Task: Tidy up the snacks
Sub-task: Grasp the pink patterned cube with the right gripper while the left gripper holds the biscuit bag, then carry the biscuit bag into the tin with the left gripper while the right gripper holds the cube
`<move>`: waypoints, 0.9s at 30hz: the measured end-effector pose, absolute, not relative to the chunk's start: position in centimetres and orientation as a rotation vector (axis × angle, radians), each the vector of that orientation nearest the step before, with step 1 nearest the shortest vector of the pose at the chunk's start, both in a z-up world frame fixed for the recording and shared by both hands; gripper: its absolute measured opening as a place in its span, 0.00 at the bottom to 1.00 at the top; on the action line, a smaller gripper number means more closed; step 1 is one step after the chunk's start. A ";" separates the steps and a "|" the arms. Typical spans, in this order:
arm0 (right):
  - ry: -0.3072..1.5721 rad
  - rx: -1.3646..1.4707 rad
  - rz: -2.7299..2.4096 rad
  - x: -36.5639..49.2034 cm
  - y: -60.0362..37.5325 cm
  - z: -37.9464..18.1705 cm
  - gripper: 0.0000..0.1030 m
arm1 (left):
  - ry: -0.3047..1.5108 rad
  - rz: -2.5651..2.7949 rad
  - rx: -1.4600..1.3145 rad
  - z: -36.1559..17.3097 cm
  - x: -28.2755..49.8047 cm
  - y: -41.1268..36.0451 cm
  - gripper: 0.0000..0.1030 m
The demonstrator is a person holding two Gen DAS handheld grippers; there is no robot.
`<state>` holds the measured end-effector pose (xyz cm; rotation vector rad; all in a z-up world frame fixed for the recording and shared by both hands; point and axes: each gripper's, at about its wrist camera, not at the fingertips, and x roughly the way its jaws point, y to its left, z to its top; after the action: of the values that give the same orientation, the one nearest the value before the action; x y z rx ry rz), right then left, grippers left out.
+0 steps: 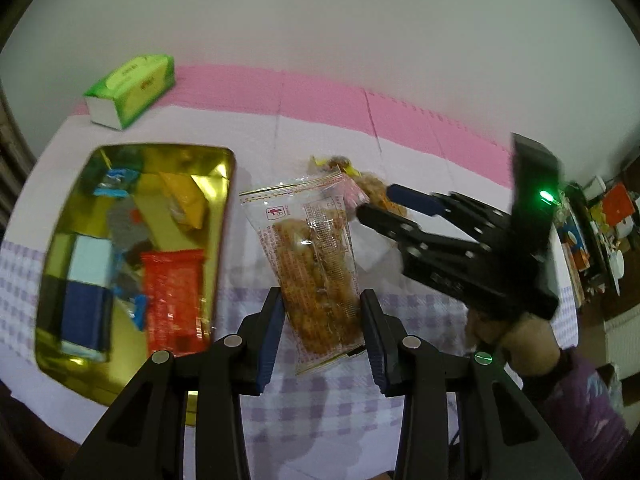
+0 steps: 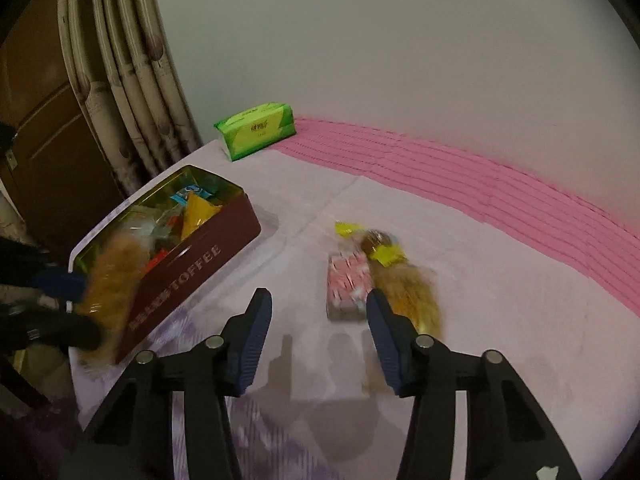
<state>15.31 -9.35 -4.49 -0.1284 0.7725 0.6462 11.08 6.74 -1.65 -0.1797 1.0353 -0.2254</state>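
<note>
Plain white wall (image 2: pixel 400 40) behind — curtain (image 2: pixel 132 72) and brown door (image 2: pixel 44 128) at left.

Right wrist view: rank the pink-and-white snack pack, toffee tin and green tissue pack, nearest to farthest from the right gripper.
From the right gripper:
1. pink-and-white snack pack, just ahead, by the right-hand finger.
2. toffee tin, ahead to the left, at the table's edge.
3. green tissue pack, far back by the wall, left of centre.
</note>
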 end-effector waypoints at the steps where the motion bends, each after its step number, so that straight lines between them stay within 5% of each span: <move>1: 0.776 -0.137 0.646 15.8 -8.9 -4.6 0.46 | 1.029 -0.222 -0.177 -1.4 10.8 7.0 0.38; 10: 0.855 -0.174 0.609 19.2 -7.1 -6.4 0.44 | 1.028 -0.234 -0.212 -1.0 10.6 8.6 0.38; 16: 0.924 -0.214 0.612 19.4 -5.9 -8.0 0.28 | 1.031 -0.227 -0.234 -1.1 10.9 9.3 0.38; 27: 0.922 -0.182 0.574 17.7 -5.2 -8.1 0.26 | 1.015 -0.212 -0.240 -0.4 10.6 9.9 0.38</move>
<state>17.69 -5.22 -8.14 -0.1824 0.9217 0.5737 10.55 9.86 -0.40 -0.2395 1.0148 -0.2118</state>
